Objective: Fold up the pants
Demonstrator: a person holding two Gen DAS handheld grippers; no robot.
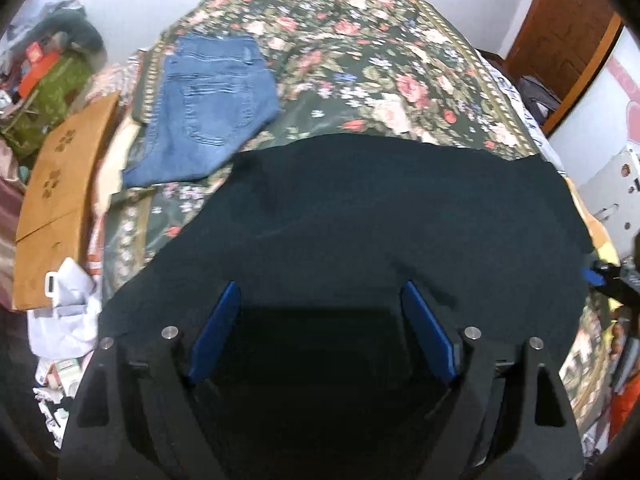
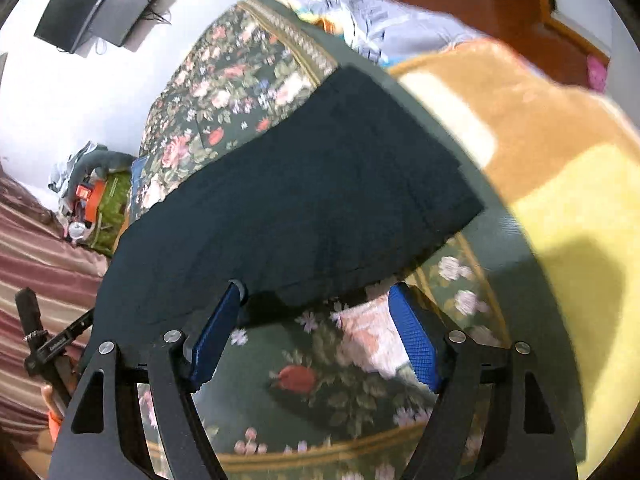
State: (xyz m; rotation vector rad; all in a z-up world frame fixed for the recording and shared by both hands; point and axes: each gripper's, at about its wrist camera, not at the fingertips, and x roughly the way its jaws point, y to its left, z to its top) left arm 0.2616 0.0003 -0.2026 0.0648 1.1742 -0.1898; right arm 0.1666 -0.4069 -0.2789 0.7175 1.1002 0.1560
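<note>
Floral bedspread (image 1: 360,60); both grippers angled down, fingers apart

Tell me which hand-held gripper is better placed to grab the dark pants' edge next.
Right. The right hand-held gripper stands open right at the dark pants' near edge; the left hand-held gripper is open over their flat middle.

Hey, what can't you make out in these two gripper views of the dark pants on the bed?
- Left wrist view: the left gripper body hides the dark pants' near edge.
- Right wrist view: motion blur smears the yellow blanket.
- Both views: waistband and leg ends indistinguishable.
</note>
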